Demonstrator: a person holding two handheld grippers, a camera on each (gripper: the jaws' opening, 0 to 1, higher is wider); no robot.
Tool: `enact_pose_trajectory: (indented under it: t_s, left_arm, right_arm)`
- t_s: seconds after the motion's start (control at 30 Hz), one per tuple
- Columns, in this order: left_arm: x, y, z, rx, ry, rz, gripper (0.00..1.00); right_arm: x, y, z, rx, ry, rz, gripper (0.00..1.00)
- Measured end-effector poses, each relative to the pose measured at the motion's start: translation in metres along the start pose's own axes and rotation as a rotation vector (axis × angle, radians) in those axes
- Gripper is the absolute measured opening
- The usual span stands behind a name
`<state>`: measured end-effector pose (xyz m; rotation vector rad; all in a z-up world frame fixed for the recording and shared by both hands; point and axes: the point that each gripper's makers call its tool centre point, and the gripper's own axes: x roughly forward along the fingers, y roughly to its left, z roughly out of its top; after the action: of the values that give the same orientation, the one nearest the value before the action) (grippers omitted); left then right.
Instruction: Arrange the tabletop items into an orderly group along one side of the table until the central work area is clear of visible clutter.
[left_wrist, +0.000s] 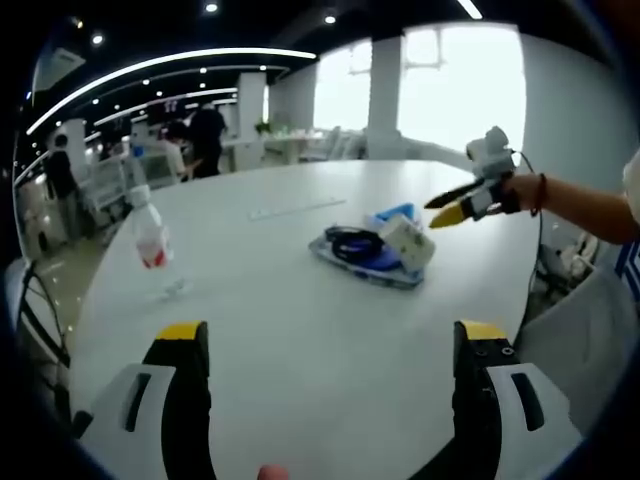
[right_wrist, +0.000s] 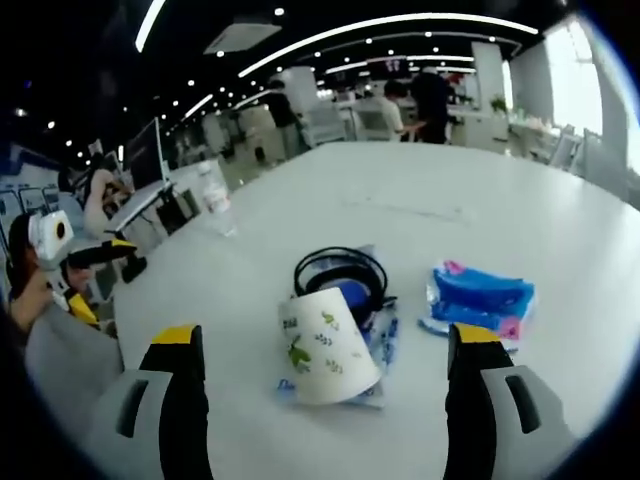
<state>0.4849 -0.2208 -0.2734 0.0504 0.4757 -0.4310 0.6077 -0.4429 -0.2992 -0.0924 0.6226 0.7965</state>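
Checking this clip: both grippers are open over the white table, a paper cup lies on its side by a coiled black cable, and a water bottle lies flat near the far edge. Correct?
Not quite. The water bottle stands upright, as the left gripper view shows. The rest holds: both grippers open, the paper cup on its side by the black cable.

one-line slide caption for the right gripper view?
Open right gripper approaches a tipped paper cup, coiled black cable and blue packet on the white table.

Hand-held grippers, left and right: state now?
Left hand-held gripper: open, holding nothing, above the white table.
Right hand-held gripper: open, holding nothing, the paper cup lying ahead.
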Motion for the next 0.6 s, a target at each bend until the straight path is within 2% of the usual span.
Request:
enact_pose_trajectory:
  t_s: [0.27,0.4,0.5,0.6]
  left_arm:
    - [0.0,0.0,0.0,0.003,0.001,-0.001,0.99]
    - [0.0,-0.001,-0.001,-0.001,0.006,-0.007,0.99]
    - [-0.001,-0.001,-0.001,0.004,0.004,-0.003,0.99]
    - [-0.001,0.0,0.0,0.001,0.002,0.0,0.99]
  right_arm:
    - [0.011,0.014,-0.017,-0.006,0.031,0.038,0.99]
    - [0.016,0.014,-0.025,-0.024,0.054,0.036,0.99]
    - [0.019,0.01,-0.033,-0.074,0.079,0.013,0.99]
    - [0.021,0.009,-0.038,-0.08,0.083,0.01,0.94]
